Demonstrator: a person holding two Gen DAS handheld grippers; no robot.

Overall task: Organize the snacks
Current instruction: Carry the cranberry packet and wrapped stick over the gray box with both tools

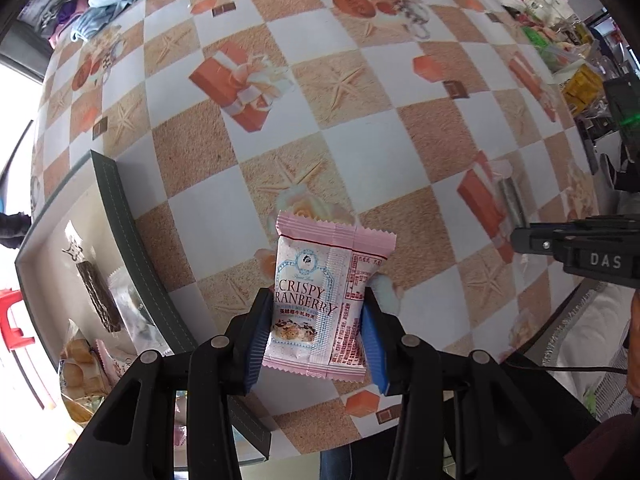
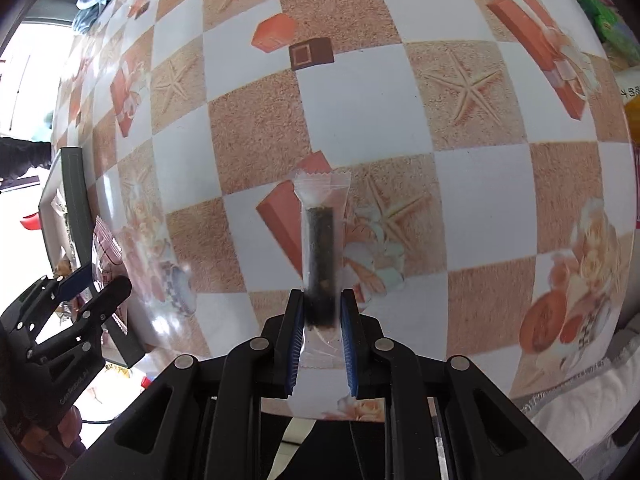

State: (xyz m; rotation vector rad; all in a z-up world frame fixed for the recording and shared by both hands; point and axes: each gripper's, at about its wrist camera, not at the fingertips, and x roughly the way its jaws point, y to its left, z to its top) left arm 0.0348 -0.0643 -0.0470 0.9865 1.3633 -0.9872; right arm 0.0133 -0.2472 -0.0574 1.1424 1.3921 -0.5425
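Table (image 1: 360,148): covered by a checked cloth of white and sandy squares, printed with starfish, orange gift boxes and roses; it fills most of both views.
Box (image 1: 132,240): dark green walls with a pale inside, standing at the near left edge of the table; its long wall runs from far to near.
Box contents: a dark bar in a clear wrapper (image 1: 96,292), a bag of round biscuits (image 1: 78,364) nearer, and other packets too crowded to tell apart.
Left gripper (image 1: 318,320): clenched on the pink packet, blue pads pressing its two sides, held above the cloth just right of the box.
Pink packet (image 1: 320,296): reads "CRISPY CRANBERRY", upright between the fingers, top seal pointing far.
Right gripper (image 2: 320,328): clamped on the wrapped dark bar, above the cloth, well right of the box.
Wrapped dark bar (image 2: 320,248): a slim dark stick in a clear wrapper, standing out straight beyond the fingertips.
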